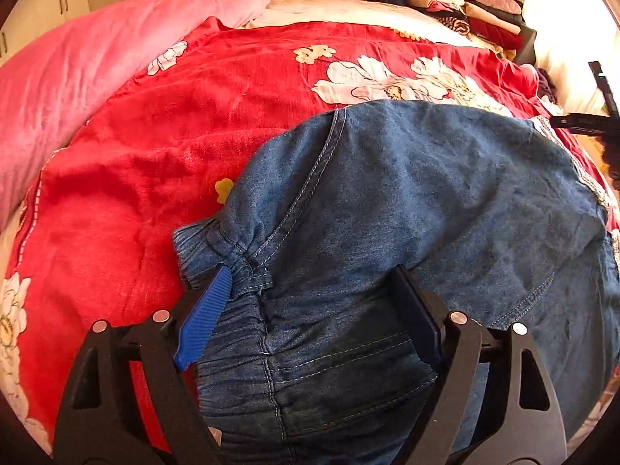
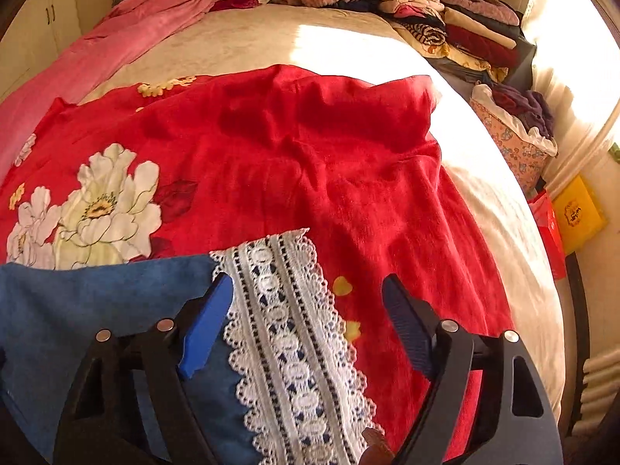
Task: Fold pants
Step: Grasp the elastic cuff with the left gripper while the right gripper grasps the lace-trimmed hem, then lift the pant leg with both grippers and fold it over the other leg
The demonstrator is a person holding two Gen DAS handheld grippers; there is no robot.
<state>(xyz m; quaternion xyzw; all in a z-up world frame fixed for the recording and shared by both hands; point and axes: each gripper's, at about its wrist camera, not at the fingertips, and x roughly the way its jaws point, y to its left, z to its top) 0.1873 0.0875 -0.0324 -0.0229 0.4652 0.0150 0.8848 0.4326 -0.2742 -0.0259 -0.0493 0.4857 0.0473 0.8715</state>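
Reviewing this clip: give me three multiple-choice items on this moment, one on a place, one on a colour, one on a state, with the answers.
1. Where do the denim pants lie?
A. on the red floral blanket
B. on the floor
C. on a chair

2. What colour is the lace trim at the pants' hem?
A. black
B. white
C. green

3. How does the left gripper stand?
A. clamped shut on bare blanket
B. open, straddling the elastic waistband
C. out of view

Answers:
1 A, the blanket shows all around the denim.
2 B, white lace lies by the right gripper.
3 B, both fingers stand apart over the waistband.
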